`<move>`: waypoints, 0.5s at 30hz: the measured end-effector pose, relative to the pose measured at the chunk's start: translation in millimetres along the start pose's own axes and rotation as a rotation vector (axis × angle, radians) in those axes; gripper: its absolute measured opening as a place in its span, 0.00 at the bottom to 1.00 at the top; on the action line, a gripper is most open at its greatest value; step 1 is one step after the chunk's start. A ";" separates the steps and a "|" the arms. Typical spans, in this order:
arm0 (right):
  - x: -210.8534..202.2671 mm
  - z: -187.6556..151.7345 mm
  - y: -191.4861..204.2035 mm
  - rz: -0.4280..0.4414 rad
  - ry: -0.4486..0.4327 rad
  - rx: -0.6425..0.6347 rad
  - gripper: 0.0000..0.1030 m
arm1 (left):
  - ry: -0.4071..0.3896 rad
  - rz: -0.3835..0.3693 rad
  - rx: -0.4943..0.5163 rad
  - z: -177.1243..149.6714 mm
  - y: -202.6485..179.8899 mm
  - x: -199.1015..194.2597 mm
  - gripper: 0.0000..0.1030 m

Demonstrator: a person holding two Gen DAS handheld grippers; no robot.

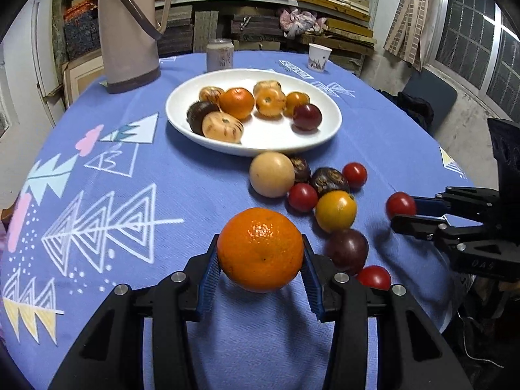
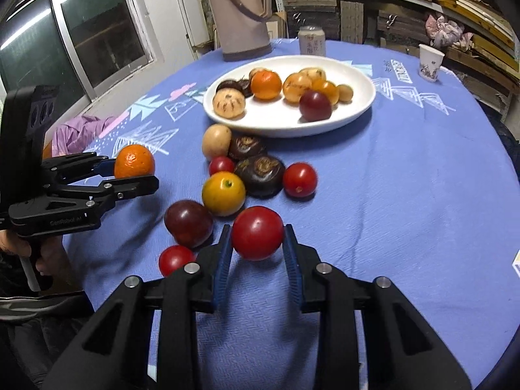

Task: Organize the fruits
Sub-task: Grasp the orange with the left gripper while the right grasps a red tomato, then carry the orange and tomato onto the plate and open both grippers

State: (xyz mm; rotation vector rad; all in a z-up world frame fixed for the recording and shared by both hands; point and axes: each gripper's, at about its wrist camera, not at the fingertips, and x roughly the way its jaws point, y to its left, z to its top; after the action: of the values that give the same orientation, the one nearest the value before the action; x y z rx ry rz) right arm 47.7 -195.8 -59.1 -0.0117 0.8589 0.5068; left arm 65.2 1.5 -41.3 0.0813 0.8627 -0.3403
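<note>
My left gripper [image 1: 260,253] is shut on an orange [image 1: 260,248] and holds it above the blue tablecloth; it also shows in the right wrist view [image 2: 135,170] with the orange [image 2: 134,161]. My right gripper [image 2: 258,237] is shut on a red tomato [image 2: 257,232], seen from the left wrist view too [image 1: 400,205]. A white plate [image 1: 260,144] with several fruits sits beyond. Loose fruits lie before it: a pale round fruit [image 1: 271,174], a yellow tomato [image 1: 335,210], a dark plum [image 1: 347,251], dark chestnuts and small red tomatoes.
A beige thermos jug [image 1: 130,29] stands at the far left of the round table [image 1: 130,169]. A can [image 1: 220,54] and a paper cup [image 1: 319,57] stand behind the plate. Shelves of stacked boards fill the background.
</note>
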 end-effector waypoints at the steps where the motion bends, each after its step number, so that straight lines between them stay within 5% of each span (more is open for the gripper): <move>1: -3.3 1.4 -1.2 -0.001 -0.009 0.001 0.29 | -0.005 0.005 -0.003 2.0 2.1 -2.1 0.45; 15: -37.3 39.0 -21.1 -0.037 -0.125 0.009 0.30 | -0.073 0.044 -0.005 42.6 16.3 -18.6 0.45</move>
State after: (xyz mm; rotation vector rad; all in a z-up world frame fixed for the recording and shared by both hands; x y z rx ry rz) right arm 64.7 -222.0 -10.3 0.0121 0.7375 0.4644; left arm 90.5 12.9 -0.5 0.0823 0.7880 -0.2979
